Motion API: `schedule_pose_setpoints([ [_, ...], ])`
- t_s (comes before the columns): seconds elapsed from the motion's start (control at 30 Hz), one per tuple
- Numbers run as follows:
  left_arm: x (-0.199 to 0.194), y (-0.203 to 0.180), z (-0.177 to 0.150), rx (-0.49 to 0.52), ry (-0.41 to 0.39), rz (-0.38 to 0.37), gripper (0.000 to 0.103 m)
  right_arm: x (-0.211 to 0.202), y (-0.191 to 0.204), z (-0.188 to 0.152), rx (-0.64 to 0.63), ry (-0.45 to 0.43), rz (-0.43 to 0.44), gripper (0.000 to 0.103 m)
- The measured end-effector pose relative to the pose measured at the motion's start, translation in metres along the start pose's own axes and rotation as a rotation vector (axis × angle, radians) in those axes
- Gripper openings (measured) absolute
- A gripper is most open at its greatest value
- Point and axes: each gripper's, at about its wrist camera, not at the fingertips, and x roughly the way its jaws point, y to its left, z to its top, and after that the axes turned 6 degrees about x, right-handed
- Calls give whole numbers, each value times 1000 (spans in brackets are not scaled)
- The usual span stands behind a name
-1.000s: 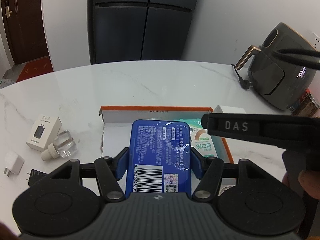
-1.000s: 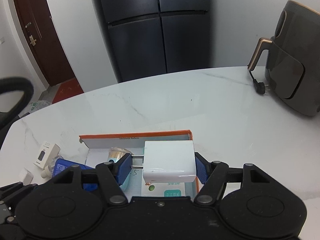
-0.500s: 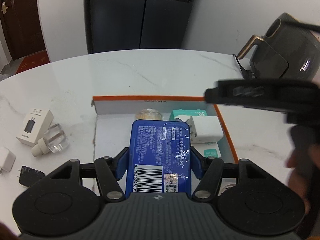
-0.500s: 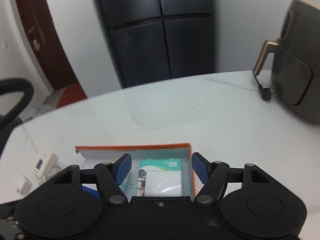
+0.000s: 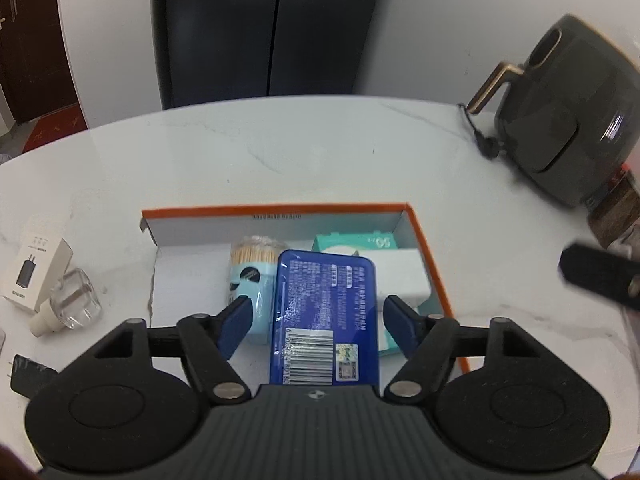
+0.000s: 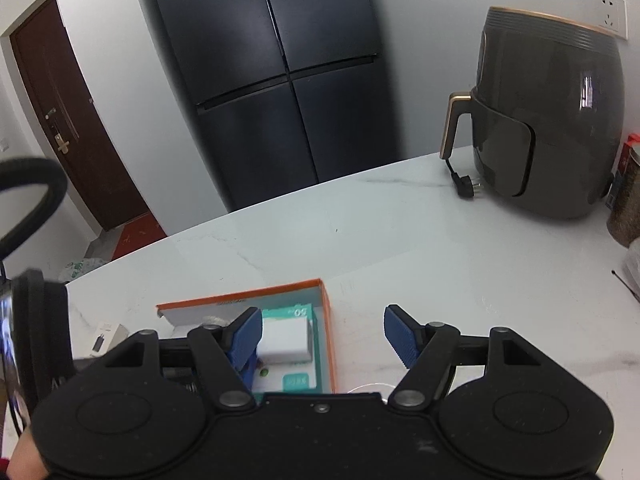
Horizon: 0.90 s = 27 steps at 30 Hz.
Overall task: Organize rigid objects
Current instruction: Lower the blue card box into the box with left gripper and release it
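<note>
The orange-rimmed box (image 5: 276, 210) lies on the marble table. In it are a toothpick jar (image 5: 250, 270), a teal packet (image 5: 352, 242), a white block (image 5: 402, 276) and a blue tin (image 5: 325, 312). My left gripper (image 5: 316, 322) is open above the box, its fingers standing clear of both sides of the blue tin. My right gripper (image 6: 322, 338) is open and empty, raised to the right of the box (image 6: 326, 320); the white block (image 6: 286, 340) lies in the box behind its left finger.
Left of the box lie a white charger carton (image 5: 34, 276), a clear glass stopper bottle (image 5: 72, 302) and a black plug (image 5: 28, 372). A dark air fryer (image 6: 548, 120) with its plug (image 6: 466, 184) stands at the back right, canisters (image 6: 626, 196) beside it.
My left gripper opened and let go of the blue tin in the box. My right gripper, having dropped the white block into the box, lifted and moved right.
</note>
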Motion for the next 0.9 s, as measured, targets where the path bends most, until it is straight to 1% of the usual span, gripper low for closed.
schedule_pose_setpoints([
  [0.07, -9, 0, -1, 2, -11, 4, 79, -5, 3, -4, -8, -3, 2, 82],
  [0.13, -19, 1, -3, 11, -16, 22, 81, -8, 7, -7, -6, -4, 2, 82],
  [0.17, -24, 3, -3, 10, -17, 28, 85, -9, 9, -8, -2, -6, 3, 82],
  [0.27, -40, 11, -6, -5, -23, 54, 89, -14, 19, -12, -6, -10, -4, 84],
  [0.33, -50, 17, -8, -5, -28, 74, 94, -16, 27, -14, -8, -11, 2, 87],
  [0.4, -61, 25, -10, -3, -34, 89, 94, -18, 36, -17, -13, -11, -2, 88],
  [0.63, -91, 57, -21, -57, -55, 123, 95, -17, 71, -30, -53, 8, -2, 90],
  [0.9, -110, 89, -33, -111, -65, 155, 95, -15, 104, -42, -91, 29, 16, 90],
])
